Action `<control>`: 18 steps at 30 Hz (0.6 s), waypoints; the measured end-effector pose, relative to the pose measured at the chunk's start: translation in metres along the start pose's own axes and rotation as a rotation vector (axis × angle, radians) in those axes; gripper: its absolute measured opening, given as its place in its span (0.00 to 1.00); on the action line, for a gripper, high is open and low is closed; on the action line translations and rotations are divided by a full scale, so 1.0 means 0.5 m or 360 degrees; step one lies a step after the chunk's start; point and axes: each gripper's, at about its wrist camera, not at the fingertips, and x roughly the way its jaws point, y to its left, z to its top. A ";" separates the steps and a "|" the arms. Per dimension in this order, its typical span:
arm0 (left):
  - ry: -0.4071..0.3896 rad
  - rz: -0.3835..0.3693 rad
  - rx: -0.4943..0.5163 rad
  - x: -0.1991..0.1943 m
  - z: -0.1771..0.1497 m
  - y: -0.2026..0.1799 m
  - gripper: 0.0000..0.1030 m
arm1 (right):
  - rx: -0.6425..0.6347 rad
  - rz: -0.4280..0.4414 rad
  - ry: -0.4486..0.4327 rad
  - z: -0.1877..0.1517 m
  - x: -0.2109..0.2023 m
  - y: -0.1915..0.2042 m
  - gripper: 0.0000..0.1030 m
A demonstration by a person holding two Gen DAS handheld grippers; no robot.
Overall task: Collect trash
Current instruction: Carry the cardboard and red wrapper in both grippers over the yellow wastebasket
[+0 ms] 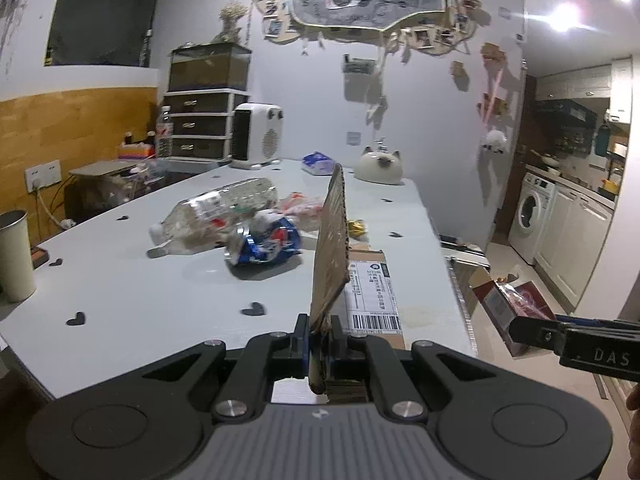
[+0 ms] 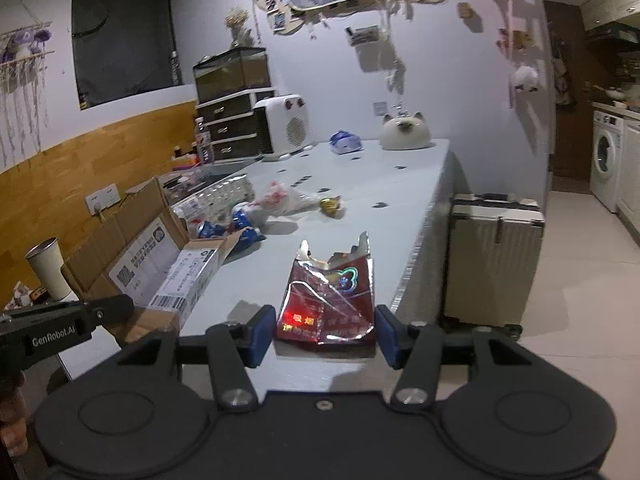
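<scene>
Trash lay mid-table [image 1: 120,280]: a plastic bottle [image 1: 216,212] and a crushed can [image 1: 266,242]. The left gripper [image 1: 320,344] pinched a cardboard box [image 1: 332,240] flap. In the right view, the right gripper [image 2: 324,336], jaws spread, flanked a red wrapper [image 2: 330,304] near the table's [image 2: 380,184] right edge.

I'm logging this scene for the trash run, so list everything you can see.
box: 1, brown cardboard, table's left side, flap pinched
pack: 1, red, torn, near table edge
can: 1, blue, crushed, mid-table
bottle: 1, clear, lying behind can
wrapper: 1, gold, mid-table
cup: 1, cream, left of box
heater: 1, white, far end
suitcase: 1, cream, floor right of table
table: 1, pale grey
left gripper: shut on box flap
right gripper: open, straddling pack
</scene>
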 end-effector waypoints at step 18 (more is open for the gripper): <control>0.0013 -0.0316 0.0218 0.037 -0.025 -0.246 0.08 | 0.0157 -0.0354 -0.0086 -0.055 -0.144 -0.220 0.53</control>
